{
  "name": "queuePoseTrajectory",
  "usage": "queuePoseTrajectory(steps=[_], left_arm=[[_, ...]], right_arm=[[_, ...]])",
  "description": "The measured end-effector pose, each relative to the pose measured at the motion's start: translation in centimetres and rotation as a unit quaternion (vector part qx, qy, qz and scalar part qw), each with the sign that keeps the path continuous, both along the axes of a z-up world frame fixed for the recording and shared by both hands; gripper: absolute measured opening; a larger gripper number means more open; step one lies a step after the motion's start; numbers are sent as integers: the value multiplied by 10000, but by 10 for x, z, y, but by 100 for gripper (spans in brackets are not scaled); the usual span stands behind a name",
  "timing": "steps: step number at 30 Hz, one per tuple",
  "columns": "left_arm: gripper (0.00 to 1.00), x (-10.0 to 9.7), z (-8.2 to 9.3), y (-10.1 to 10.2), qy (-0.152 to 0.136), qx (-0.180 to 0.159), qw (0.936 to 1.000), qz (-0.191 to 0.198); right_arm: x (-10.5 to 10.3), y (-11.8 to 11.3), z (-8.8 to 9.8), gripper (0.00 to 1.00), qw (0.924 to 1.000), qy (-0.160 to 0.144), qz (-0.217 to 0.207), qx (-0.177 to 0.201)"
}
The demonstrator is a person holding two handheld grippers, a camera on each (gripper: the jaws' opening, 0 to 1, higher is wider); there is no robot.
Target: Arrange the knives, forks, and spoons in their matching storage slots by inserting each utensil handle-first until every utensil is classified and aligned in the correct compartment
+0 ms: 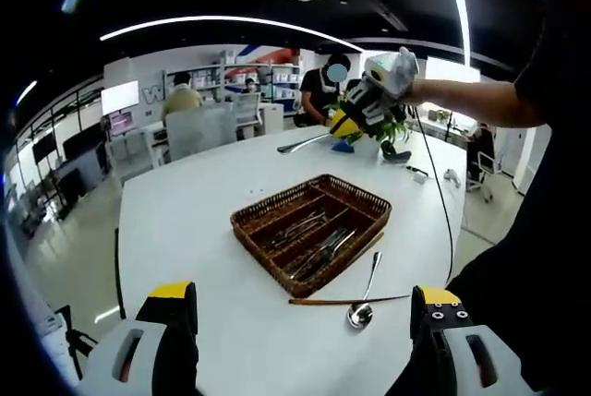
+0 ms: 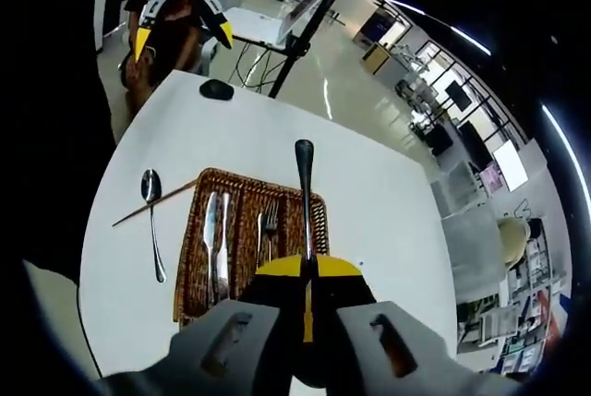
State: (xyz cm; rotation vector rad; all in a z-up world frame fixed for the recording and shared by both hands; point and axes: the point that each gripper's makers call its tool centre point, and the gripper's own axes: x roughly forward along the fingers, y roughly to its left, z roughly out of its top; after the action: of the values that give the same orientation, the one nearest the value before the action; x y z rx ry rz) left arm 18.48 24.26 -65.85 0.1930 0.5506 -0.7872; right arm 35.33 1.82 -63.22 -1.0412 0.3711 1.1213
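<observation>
Landmark: wicker tray [image 1: 261, 222] on the white table [image 1: 185, 221], long dividers forming slots.
In tray: knives [image 2: 216, 239] in one outer slot, forks [image 2: 270, 221] in the next slot over.
Outside tray: spoon [image 1: 363, 308] on the table just beside the tray's near corner; a thin stick [image 1: 346, 301] crosses it.
Right gripper [image 2: 306, 271]: jaws clamped on a utensil [image 2: 304, 195], handle pointing away, held above the tray; head end hidden, type unclear.
Left gripper [image 1: 305, 318]: jaws spread wide, nothing between, hanging back from the tray.
Progress: roughly midway by my reckoning; held piece and table spoon left.
Room: bare tabletop all round the tray; table edge close behind the spoon.
</observation>
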Motion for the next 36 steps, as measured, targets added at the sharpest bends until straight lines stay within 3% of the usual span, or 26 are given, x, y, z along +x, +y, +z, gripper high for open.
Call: queuePoseTrajectory(steps=[18,24,36], left_arm=[[100,-7,-15,-12,147,40,9998,97],[100,-3,-13,-18,126,-6,9999,114],[100,0,-14,-26,144,51,9998,123]], right_arm=[[57,8,-28,0,9999,69,29,89],[73,9,-36,0,9999,113,100,-39],[103,8,-36,0,9999,108,37,-23]])
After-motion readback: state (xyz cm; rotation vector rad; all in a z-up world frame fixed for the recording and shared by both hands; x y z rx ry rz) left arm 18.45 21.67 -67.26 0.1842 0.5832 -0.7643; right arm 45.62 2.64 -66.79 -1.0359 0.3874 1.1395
